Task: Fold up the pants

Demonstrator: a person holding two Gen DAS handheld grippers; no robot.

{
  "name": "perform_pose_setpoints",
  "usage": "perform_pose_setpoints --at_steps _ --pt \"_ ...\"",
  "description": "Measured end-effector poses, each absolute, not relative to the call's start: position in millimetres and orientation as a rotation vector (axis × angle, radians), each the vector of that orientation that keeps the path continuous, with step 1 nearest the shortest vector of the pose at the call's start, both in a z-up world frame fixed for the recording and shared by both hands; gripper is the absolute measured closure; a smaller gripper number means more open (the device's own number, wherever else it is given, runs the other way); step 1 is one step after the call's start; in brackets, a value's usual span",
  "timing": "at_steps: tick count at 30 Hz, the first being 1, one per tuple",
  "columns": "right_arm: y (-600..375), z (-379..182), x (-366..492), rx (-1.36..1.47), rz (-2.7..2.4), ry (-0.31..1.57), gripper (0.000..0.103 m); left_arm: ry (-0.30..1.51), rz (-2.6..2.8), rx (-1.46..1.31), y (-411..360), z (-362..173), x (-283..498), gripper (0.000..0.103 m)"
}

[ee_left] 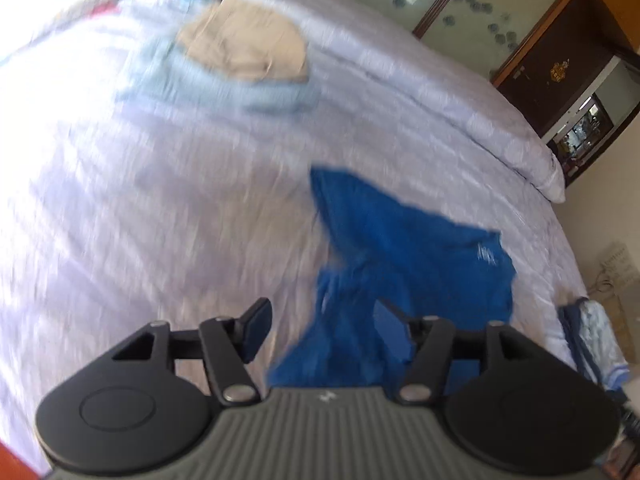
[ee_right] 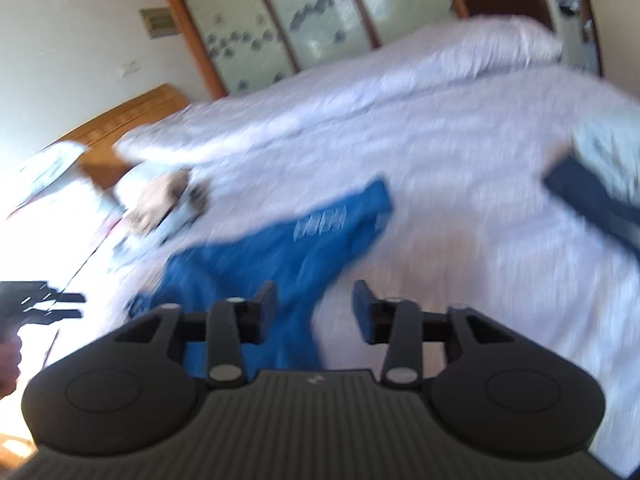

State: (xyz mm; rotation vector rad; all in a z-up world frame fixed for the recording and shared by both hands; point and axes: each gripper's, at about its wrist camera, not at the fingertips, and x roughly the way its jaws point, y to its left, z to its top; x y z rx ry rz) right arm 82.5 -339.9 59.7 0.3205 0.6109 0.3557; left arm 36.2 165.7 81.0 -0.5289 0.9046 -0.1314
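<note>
The blue pants [ee_left: 404, 256] lie crumpled on the lilac bed cover [ee_left: 160, 200]. In the left wrist view part of the cloth runs down between the spread fingers of my left gripper [ee_left: 322, 330], which is open; its left pad stands apart from the cloth. In the right wrist view the blue pants [ee_right: 280, 248] show a white print, and one end reaches under my right gripper [ee_right: 314, 310]. That gripper is open too, with cloth beside its left finger. The left gripper [ee_right: 44, 304] and a hand show at the far left. Both views are blurred.
A folded beige garment [ee_left: 244, 40] rests on a light blue one at the far side of the bed. Dark navy and pale clothes [ee_left: 592, 340] [ee_right: 592, 196] sit at the bed's right edge. A wooden headboard [ee_right: 132, 116] and frosted wardrobe doors [ee_right: 320, 12] stand behind.
</note>
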Motion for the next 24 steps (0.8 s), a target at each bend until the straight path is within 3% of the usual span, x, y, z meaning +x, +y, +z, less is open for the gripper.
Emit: perform_pose_setpoints --at_steps 2,4,6,7,8,9,10,11,12,16,18,19,24 --pt "-337.9 54.2 35.2 0.331 0.38 0.641 0.032 0.932 -0.145 -0.602 172.2 63.2 18.1 0.039" --pt "-333.6 49.6 1.9 0.286 0.403 0.654 0.025 0.95 -0.168 -0.675 173.0 48.4 10.8 0.033" --pt "-312.9 42.9 -11.0 0.235 0.415 0.665 0.024 0.955 -0.197 -0.731 165.6 37.1 7.3 0.032" --pt "-304.0 40.8 -4.1 0.214 0.412 0.685 0.024 0.962 -0.204 -0.739 160.5 33.5 9.0 0.04" --pt "-300.0 36.3 4.3 0.208 0.411 0.705 0.03 0.974 -0.202 -0.732 153.0 28.4 12.2 0.05" --pt "-297.4 30.4 13.5 0.224 0.424 0.718 0.041 0.989 -0.201 -0.723 146.3 24.1 16.3 0.078" --pt "-295.3 28.6 22.2 0.237 0.437 0.734 0.079 1.002 -0.194 -0.72 141.8 21.0 20.2 0.092" --pt "-293.5 29.0 33.8 0.242 0.428 0.761 0.097 1.006 -0.175 -0.724 139.3 17.5 22.5 0.092" --pt "-296.4 32.8 55.9 0.234 0.379 0.765 0.099 1.004 -0.154 -0.732 138.1 15.9 22.9 0.092" --pt "-323.9 68.3 93.5 0.287 0.124 0.639 0.095 0.966 -0.134 -0.717 135.6 23.2 20.1 0.092" --pt "-340.1 76.4 108.3 0.313 -0.044 0.568 0.073 0.969 -0.118 -0.714 135.5 21.4 20.0 0.092" --pt "-345.5 77.4 111.9 0.314 -0.104 0.564 0.051 0.973 -0.115 -0.728 136.8 20.2 20.0 0.092" --pt "-361.4 63.0 75.7 0.463 0.064 0.618 0.052 0.975 -0.113 -0.764 140.8 15.2 16.8 0.092"
